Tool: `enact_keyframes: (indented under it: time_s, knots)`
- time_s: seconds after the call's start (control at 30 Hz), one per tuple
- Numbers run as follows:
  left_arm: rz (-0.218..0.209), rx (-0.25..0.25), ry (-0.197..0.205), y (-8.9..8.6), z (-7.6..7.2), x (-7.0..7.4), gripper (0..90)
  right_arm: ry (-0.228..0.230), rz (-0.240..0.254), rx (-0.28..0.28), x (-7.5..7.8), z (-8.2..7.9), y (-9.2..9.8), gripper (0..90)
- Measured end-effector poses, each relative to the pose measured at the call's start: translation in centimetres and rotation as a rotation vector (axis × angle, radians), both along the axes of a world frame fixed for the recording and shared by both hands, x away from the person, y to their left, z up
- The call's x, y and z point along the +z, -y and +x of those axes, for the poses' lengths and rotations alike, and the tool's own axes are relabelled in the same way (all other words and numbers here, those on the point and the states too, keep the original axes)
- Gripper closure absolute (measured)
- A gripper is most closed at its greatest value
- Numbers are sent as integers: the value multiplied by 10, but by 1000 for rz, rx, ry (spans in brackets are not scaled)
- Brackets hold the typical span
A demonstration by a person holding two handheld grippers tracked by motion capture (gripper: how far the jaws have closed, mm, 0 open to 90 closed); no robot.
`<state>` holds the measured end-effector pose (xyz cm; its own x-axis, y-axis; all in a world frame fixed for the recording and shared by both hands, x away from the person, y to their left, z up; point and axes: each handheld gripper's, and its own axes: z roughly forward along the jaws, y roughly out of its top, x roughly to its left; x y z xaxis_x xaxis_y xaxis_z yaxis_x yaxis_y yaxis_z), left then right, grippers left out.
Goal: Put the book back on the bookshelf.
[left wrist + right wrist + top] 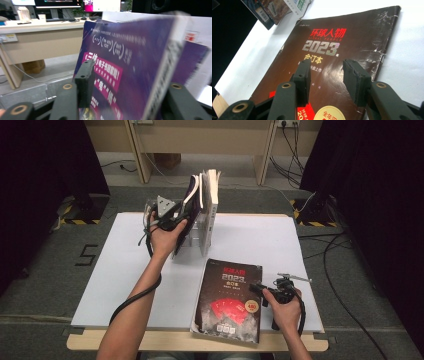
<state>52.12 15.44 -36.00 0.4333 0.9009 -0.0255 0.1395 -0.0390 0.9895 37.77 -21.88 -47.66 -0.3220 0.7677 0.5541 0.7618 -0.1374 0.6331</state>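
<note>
A purple book [130, 57] stands tilted at the left end of a white rack [205, 232], beside several upright pale books [212, 182]. My left gripper [187, 212] reaches that purple book [192, 192] from the left. In the left gripper view the book is blurred between the jaws of my left gripper [130, 92], with the left pad [85, 80] off the cover and the right pad hidden behind the spine. A large dark magazine [230, 300] lies flat at the table's front. My right gripper [257, 289] hovers at its right edge, and in its own view it [325, 75] is open over the dark magazine [342, 42], holding nothing.
The white tabletop [125, 270] has a wooden front edge [165, 340]. Black cables [340, 285] run over the floor at the right, and dark curtains hang on both sides. More book covers [274, 10] show beyond the magazine.
</note>
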Motion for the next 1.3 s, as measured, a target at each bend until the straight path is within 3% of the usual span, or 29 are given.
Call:
enact_keyframes:
  time_s: [0.07,0.57,0.63,0.73,0.83,1.03,1.2,1.3]
  knots:
    - [18,-17,7,1,-3,0,463,0,0,0,0,0,-1,586]
    - [13,-68,15,5,-25,3,437,5,1,0,1,-1,-1,586]
    - [13,-46,16,5,-25,5,449,0,4,0,1,-1,-2,586]
    - [53,46,32,7,-28,9,505,2,4,1,2,-2,-3,585]
    - [92,97,3,9,-25,12,552,6,0,2,1,-1,-2,585]
    - [120,147,-85,15,-8,16,632,4,-1,4,1,-1,-3,584]
    - [169,146,-112,24,3,16,647,-4,0,4,1,-1,-1,583]
    - [168,151,-124,26,7,16,646,-4,0,1,0,0,-1,583]
